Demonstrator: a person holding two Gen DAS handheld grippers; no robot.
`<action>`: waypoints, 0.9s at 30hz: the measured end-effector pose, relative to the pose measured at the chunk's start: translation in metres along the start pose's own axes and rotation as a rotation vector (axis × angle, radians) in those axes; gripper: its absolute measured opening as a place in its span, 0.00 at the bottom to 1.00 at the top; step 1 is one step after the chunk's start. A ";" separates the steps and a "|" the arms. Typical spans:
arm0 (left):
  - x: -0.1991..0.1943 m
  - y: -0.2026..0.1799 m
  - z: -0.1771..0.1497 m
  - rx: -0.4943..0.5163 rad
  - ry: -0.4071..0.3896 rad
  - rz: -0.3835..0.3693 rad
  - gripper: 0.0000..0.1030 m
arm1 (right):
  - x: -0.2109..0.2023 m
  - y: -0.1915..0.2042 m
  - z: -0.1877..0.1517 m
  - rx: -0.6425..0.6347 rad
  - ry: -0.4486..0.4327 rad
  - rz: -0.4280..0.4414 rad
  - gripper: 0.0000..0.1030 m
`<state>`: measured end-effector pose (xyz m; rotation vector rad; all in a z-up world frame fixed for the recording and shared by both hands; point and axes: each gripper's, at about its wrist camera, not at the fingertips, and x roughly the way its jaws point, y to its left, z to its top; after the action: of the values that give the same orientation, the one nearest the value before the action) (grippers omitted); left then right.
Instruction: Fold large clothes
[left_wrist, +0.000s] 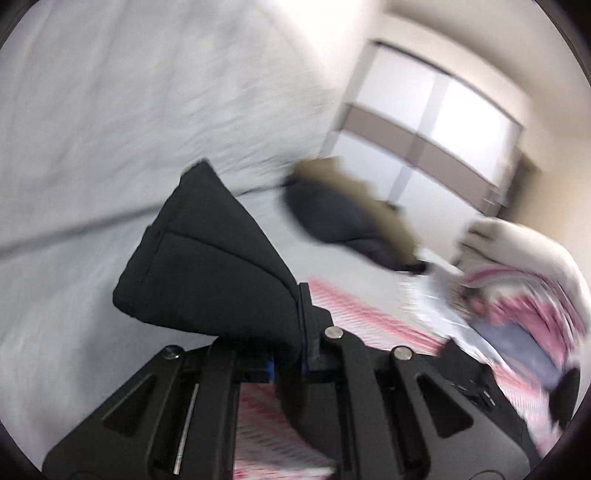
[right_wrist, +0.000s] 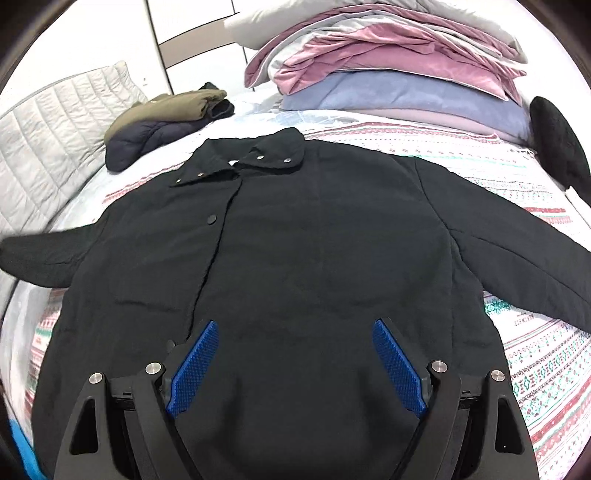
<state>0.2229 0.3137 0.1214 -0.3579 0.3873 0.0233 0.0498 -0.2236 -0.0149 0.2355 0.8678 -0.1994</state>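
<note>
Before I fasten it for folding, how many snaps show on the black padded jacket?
5 on the black padded jacket: two on the collar flap, two along the left collar edge, one larger black snap on the placket. More may be hidden lower down.

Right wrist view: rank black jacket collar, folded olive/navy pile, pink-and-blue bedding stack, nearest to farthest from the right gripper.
From the right gripper, open over the jacket's lower front:
1. black jacket collar, straight ahead at the top of the jacket.
2. folded olive/navy pile, beyond the collar, to the left.
3. pink-and-blue bedding stack, at the far end of the bed, to the right.
</note>
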 end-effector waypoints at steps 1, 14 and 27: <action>-0.004 -0.017 0.002 0.036 -0.005 -0.034 0.10 | 0.000 0.000 0.000 0.002 -0.002 -0.002 0.84; -0.003 -0.245 -0.104 0.364 0.238 -0.475 0.10 | -0.006 -0.008 0.002 0.055 -0.017 0.032 0.84; 0.015 -0.252 -0.210 0.406 0.618 -0.622 0.73 | 0.014 -0.027 0.015 0.238 -0.058 0.222 0.84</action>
<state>0.1831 0.0047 0.0195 -0.0612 0.8592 -0.7798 0.0624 -0.2548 -0.0199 0.5425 0.7535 -0.1011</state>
